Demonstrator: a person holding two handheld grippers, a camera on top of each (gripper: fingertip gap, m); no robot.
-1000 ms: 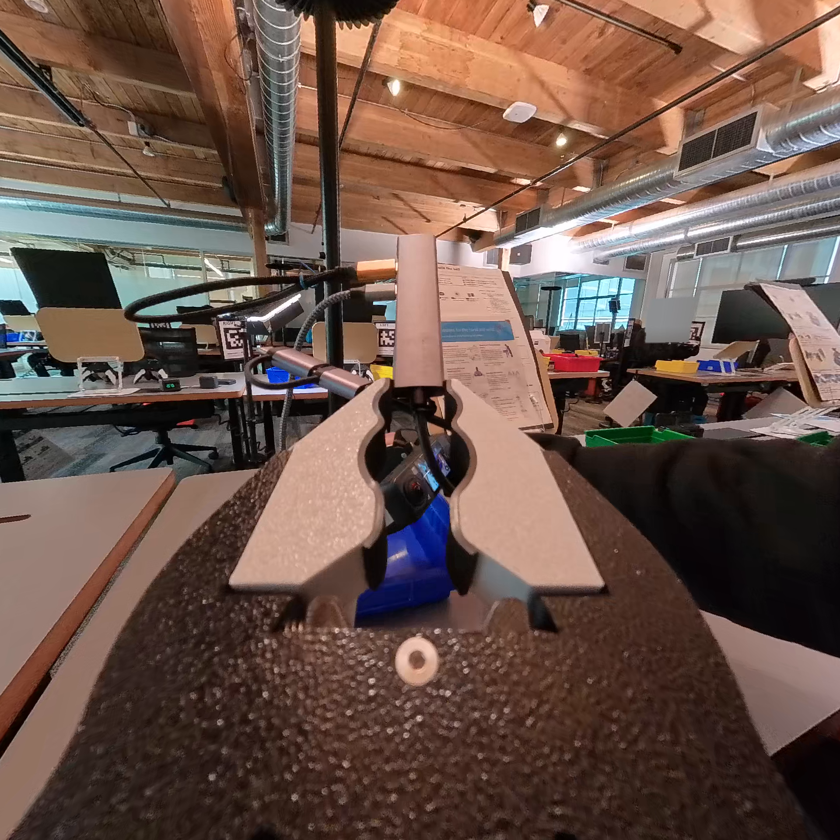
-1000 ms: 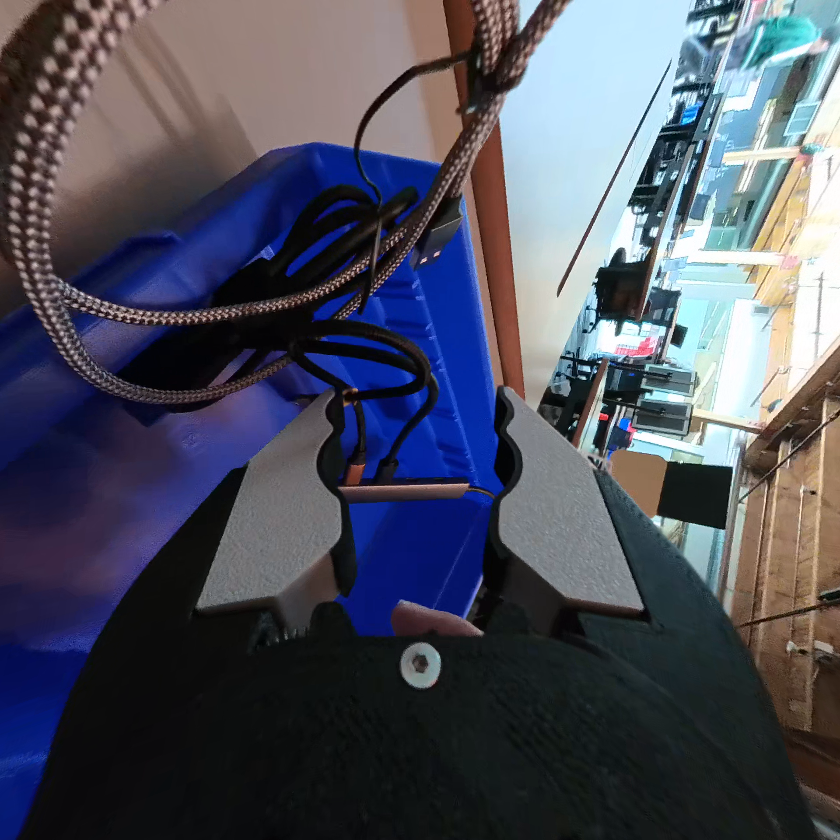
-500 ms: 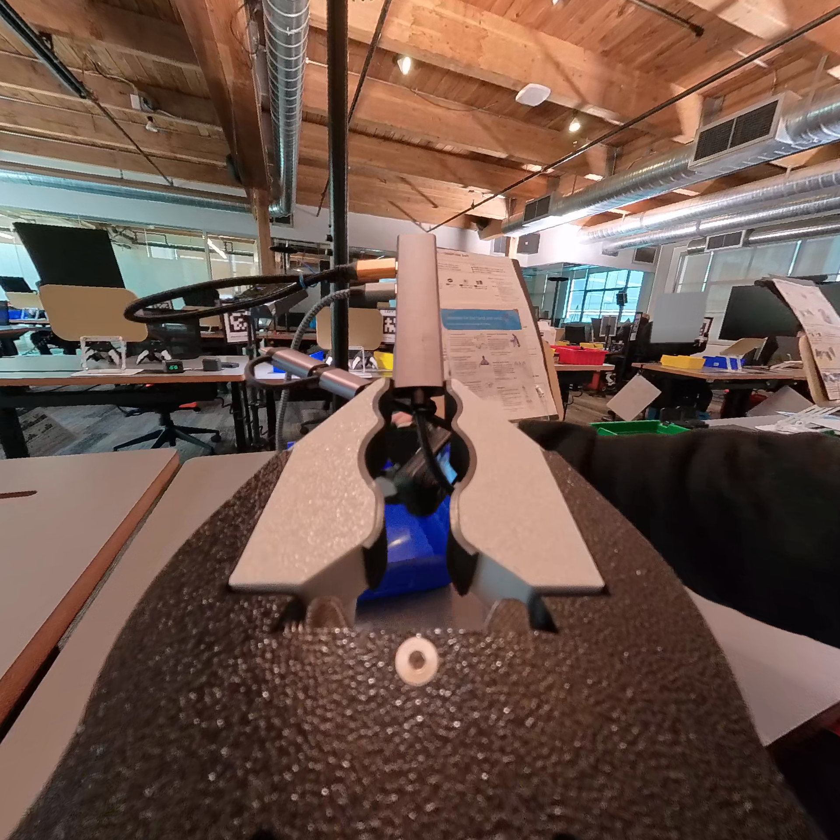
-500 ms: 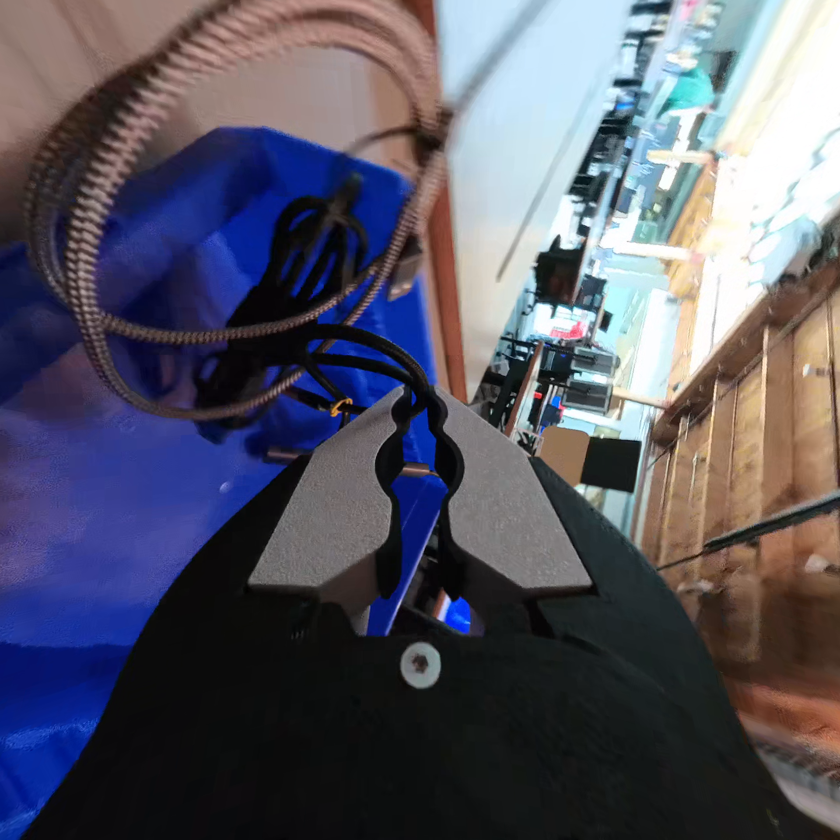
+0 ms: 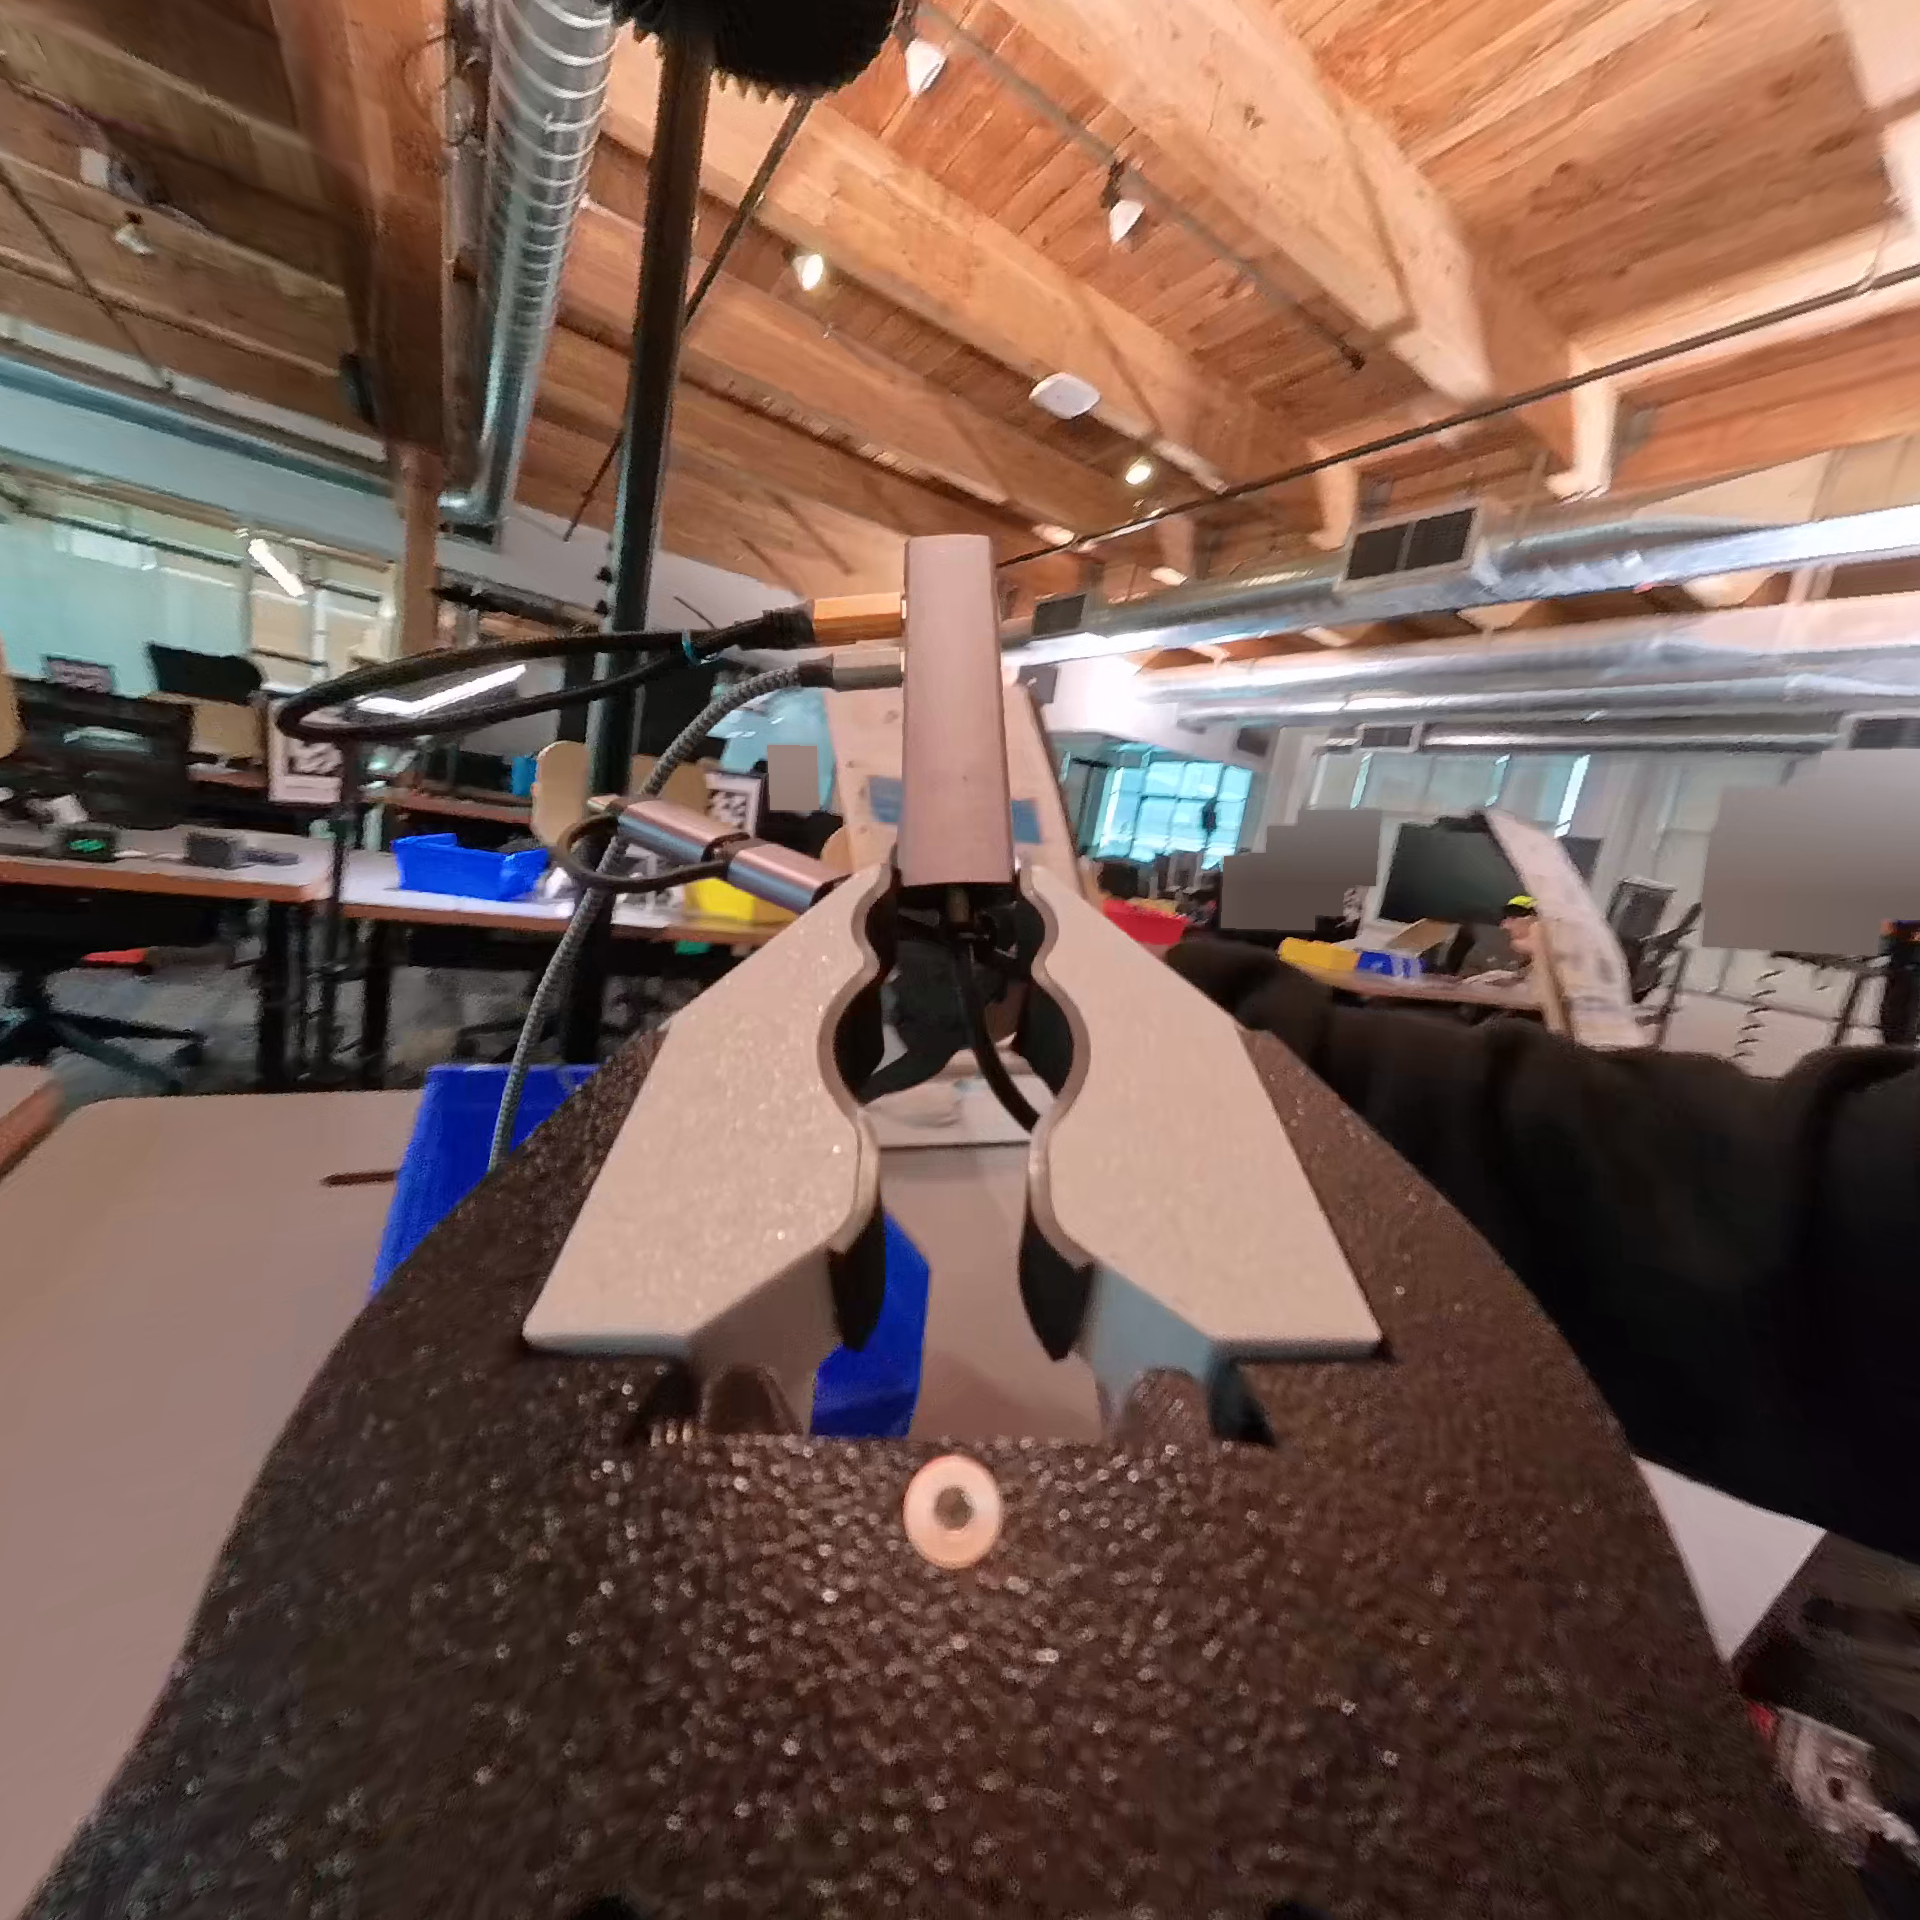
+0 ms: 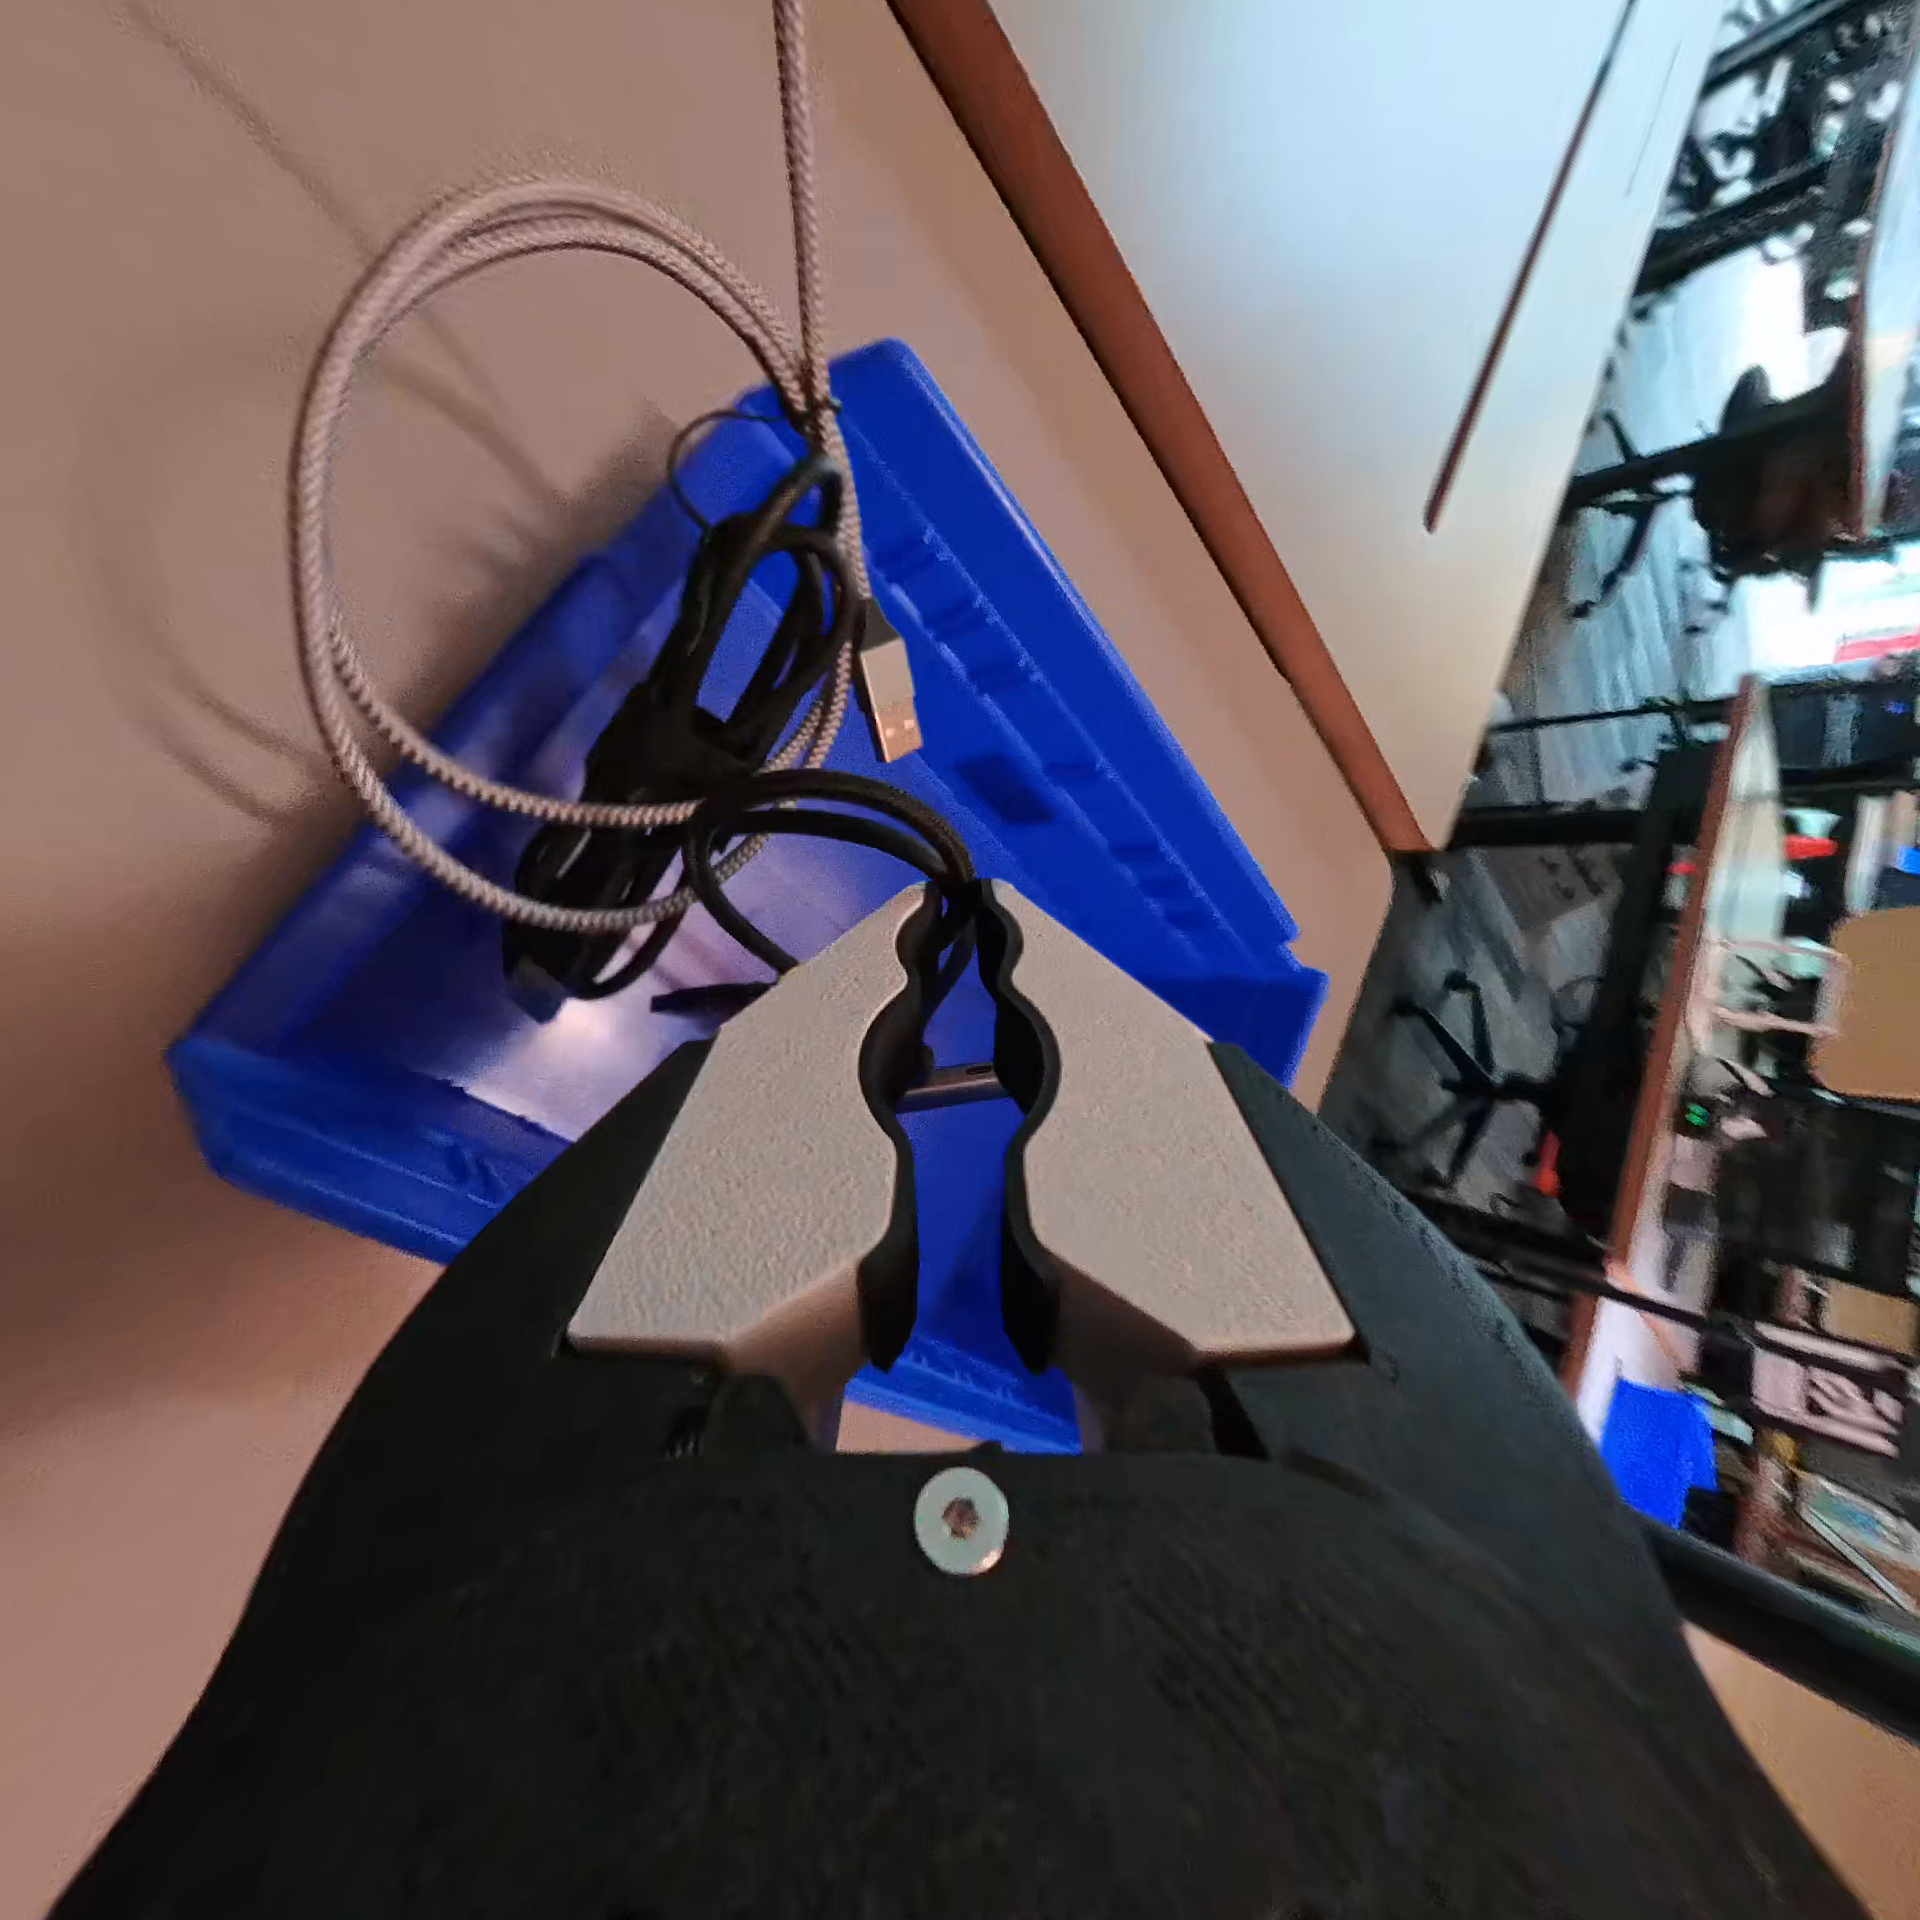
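My left gripper point(image 5: 956, 883) is shut on a slim grey hub point(image 5: 954, 727) that stands upright out of its tips. A black cable point(image 5: 499, 675) with a copper plug and a grey braided cable point(image 5: 582, 914) are plugged into the hub's left side. A blue bin point(image 5: 447, 1153) sits below on the table. In the right wrist view my right gripper point(image 6: 956, 904) is shut on the black cable point(image 6: 831, 810) above the blue bin point(image 6: 1039, 748). A bundle of black cable lies in the bin. The braided cable point(image 6: 322, 582) hangs in loops, with a loose USB plug point(image 6: 891, 712).
A black-sleeved arm point(image 5: 1558, 1195) reaches in from the right. A black pole point(image 5: 655, 416) rises behind the bin. The pale table point(image 5: 187, 1299) has a brown edge point(image 6: 1143, 364). Desks with coloured bins point(image 5: 457, 862) and a paper-covered board point(image 5: 1039, 790) stand farther back. My right fingertips sit around 25 cm from my left ones.
My right gripper was open around the hub's end, then shut on the black cable and drew back from the bin. My left gripper rose with the hub; the bin now sits lower and left.
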